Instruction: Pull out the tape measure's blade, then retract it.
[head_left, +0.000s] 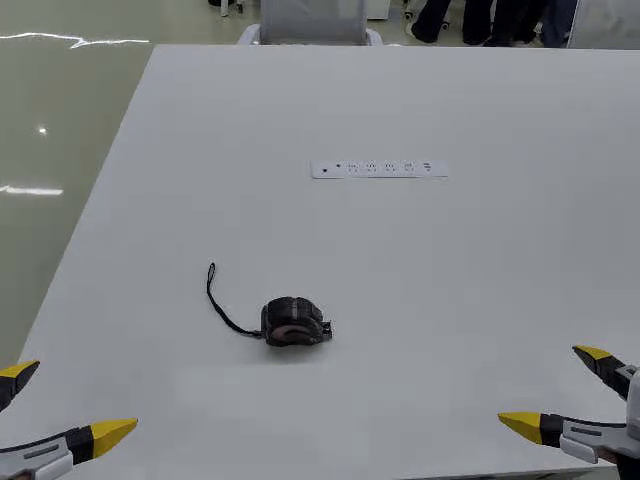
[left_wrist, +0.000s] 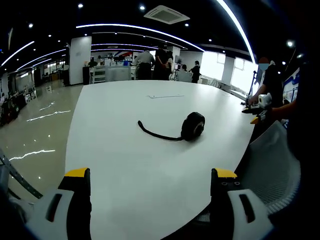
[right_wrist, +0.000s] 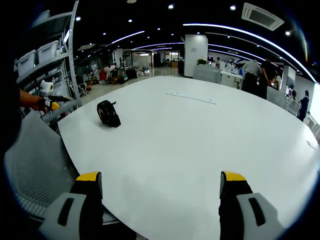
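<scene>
Surface: I see a wide white surface (head_left: 450, 300) carrying everything.
Left gripper: my left gripper (head_left: 68, 402) hangs over the near left corner, jaws spread wide with nothing between them.
Right gripper: my right gripper (head_left: 555, 386) hangs at the near right edge, jaws equally wide, holding nothing.
Power strip: a flat white power strip (head_left: 379, 169) lies well beyond the tape measure.
Tape measure: the dark tape measure (head_left: 293, 322) rests between both grippers, well apart from each and nearer the left one.
Strap: its black strap (head_left: 222, 305) trails left and away, flat on the surface.
</scene>
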